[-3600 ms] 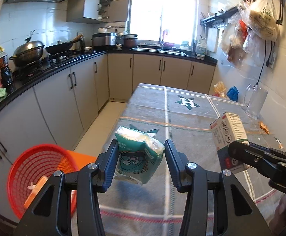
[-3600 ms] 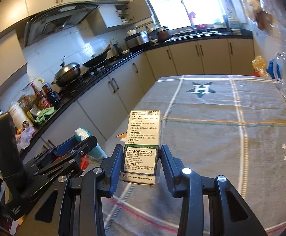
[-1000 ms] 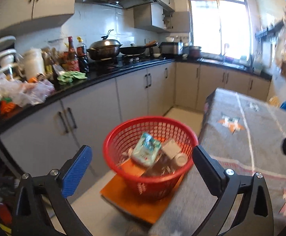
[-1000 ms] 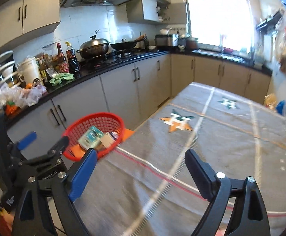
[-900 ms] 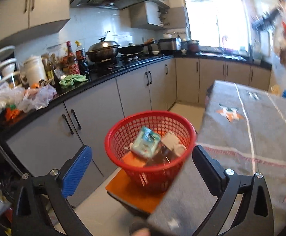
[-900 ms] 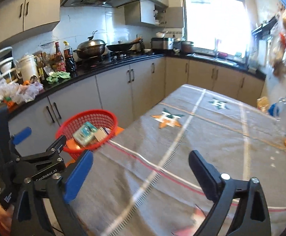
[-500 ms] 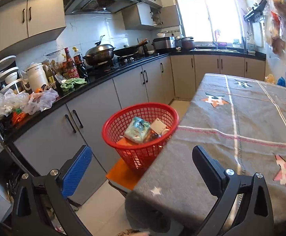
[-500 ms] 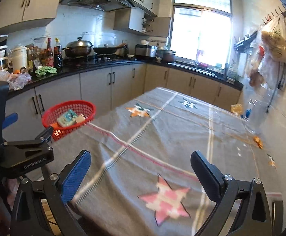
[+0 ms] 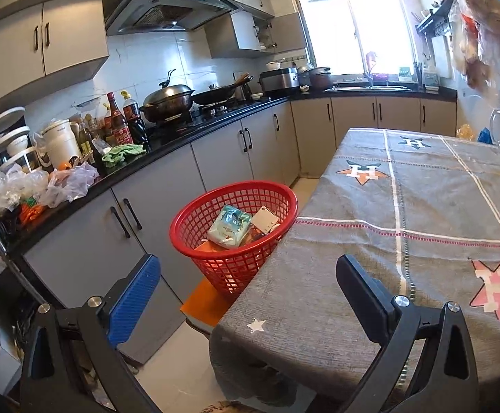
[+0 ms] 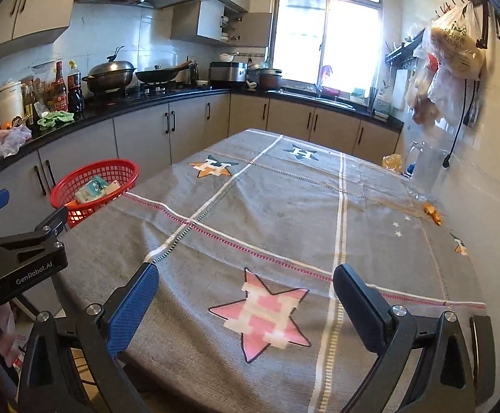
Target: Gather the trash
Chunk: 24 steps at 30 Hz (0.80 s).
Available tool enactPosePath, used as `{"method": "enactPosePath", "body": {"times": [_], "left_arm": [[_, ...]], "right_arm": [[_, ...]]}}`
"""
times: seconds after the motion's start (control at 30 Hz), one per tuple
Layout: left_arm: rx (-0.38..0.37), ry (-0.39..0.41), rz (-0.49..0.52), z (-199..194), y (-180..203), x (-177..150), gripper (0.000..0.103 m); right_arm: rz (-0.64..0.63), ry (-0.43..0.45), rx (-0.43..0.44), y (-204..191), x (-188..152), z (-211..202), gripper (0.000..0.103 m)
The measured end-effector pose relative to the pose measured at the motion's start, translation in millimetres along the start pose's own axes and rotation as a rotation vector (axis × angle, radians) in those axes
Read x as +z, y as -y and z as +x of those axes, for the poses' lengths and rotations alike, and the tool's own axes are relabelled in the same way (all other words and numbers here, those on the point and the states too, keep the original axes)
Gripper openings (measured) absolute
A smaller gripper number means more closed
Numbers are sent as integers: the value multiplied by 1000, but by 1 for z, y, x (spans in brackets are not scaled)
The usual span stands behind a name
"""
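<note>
The trash, a teal packet (image 9: 230, 230) and a white box (image 9: 265, 220), lies in the red basket (image 9: 194, 222) ahead of the left gripper (image 9: 246, 290), whose jaws gape empty. The right gripper (image 10: 244, 297) hangs equally wide and empty over the table (image 10: 284, 213), basket far to its left.

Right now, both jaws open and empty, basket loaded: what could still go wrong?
1. The red basket sits on an orange stool tight against the tablecloth edge; a tug on the hanging cloth could tip it.
2. An orange scrap lies near the clear pitcher by the wall; reaching for it risks knocking the pitcher.
3. The left gripper hangs close beside the right gripper; they could collide.
</note>
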<state>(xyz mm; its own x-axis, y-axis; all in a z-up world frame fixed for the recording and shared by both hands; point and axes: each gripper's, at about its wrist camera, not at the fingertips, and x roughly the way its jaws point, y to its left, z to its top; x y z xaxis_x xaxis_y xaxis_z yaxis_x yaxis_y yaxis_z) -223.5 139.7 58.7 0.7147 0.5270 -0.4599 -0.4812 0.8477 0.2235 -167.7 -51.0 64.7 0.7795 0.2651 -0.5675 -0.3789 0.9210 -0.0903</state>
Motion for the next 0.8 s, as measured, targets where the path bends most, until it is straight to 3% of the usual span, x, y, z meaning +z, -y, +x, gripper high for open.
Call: {"method": "enactPosePath", "body": {"times": [0.8], "left_arm": [[-3,-23,-4,10,-5,-8,102]], "right_arm": [[-60,-26,-9,-18,-5,8,103]]}}
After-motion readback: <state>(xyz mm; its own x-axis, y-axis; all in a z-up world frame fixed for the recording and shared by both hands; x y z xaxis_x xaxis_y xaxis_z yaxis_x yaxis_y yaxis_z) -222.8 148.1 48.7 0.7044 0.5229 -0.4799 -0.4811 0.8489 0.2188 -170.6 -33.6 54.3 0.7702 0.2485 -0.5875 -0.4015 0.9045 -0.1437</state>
